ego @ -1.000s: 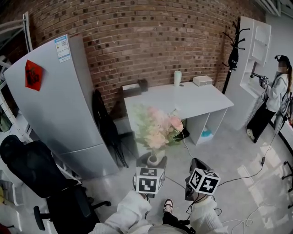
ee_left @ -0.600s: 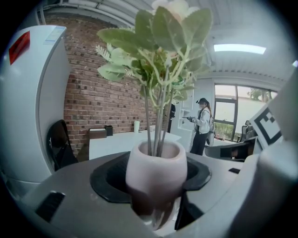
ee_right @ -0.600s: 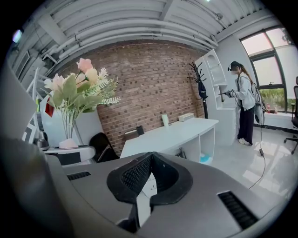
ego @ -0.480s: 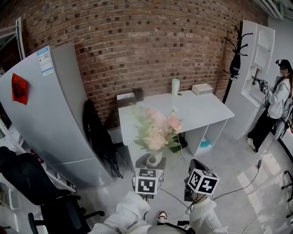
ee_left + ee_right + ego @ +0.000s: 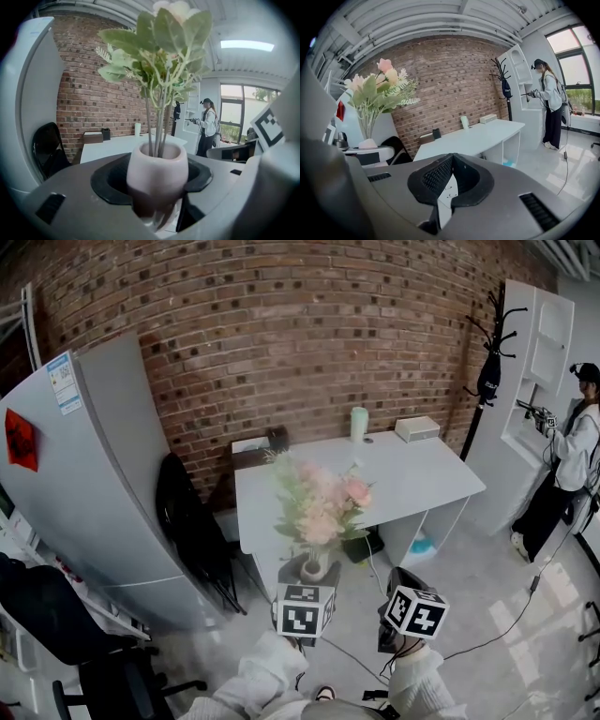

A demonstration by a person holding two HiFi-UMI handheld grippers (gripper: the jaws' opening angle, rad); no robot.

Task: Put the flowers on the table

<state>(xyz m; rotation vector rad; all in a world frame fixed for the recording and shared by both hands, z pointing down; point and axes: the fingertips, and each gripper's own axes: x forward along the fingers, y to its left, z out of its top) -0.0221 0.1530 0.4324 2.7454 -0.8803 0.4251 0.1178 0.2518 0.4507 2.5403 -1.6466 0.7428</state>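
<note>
Flowers (image 5: 322, 501), pink and cream with green leaves, upright in a small pale vase (image 5: 314, 566). Carried in the air in front of the white surface (image 5: 422, 474), not yet set on it. Clasped round the vase's belly by the left hand-held gripper (image 5: 310, 579), one jaw on each side. Right hand-held gripper (image 5: 449, 180) just beside it, clenched tip to tip on nothing. On the surface's far edge, against the brick wall (image 5: 281, 324): a pale cup (image 5: 360, 424), a white box (image 5: 416, 429), a dark box (image 5: 277, 438). Grey fridge (image 5: 84, 502) to the left, black chair (image 5: 187, 531) between fridge and surface. Far right, a person (image 5: 570, 460) in white top and dark trousers near a white shelf unit (image 5: 530, 352).
</note>
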